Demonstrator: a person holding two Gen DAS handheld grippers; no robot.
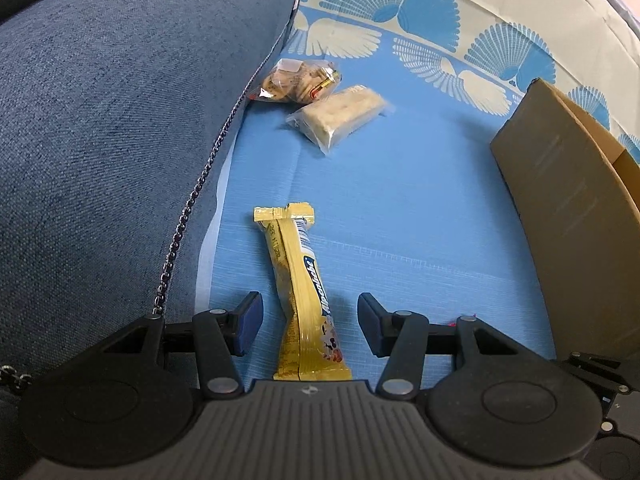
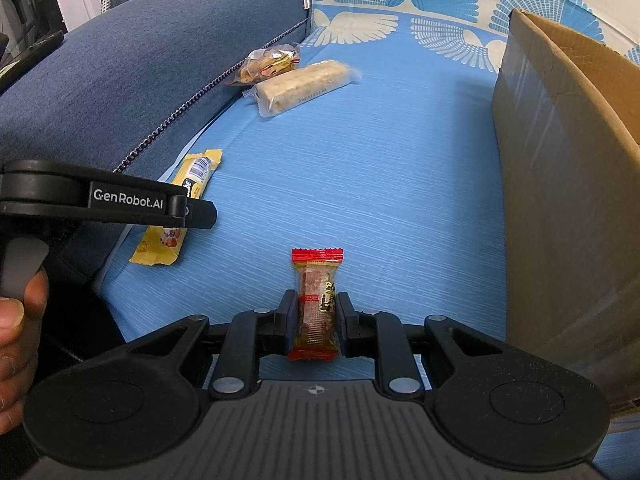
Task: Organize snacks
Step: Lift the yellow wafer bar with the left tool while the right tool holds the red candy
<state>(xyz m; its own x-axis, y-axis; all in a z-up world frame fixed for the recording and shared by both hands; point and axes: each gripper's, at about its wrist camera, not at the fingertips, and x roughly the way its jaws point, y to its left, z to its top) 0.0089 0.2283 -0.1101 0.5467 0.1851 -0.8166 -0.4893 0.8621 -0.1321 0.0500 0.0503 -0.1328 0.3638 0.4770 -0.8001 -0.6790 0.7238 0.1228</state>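
Observation:
A yellow snack bar (image 1: 304, 300) lies on the blue sheet between the fingers of my left gripper (image 1: 310, 324), which is open with its pads apart from the wrapper. It also shows in the right wrist view (image 2: 180, 216), partly under the left gripper body (image 2: 108, 200). My right gripper (image 2: 316, 320) is shut on a small red-ended snack (image 2: 316, 304). A clear pack of pale bars (image 1: 340, 114) (image 2: 300, 84) and a clear bag of mixed sweets (image 1: 300, 80) (image 2: 268, 64) lie further away by the cushion.
A brown cardboard box (image 1: 568, 216) (image 2: 560, 152) stands open at the right. A dark blue cushion (image 1: 120, 120) (image 2: 140, 68) with a zip rises at the left. The patterned blue sheet (image 1: 400, 220) covers the surface.

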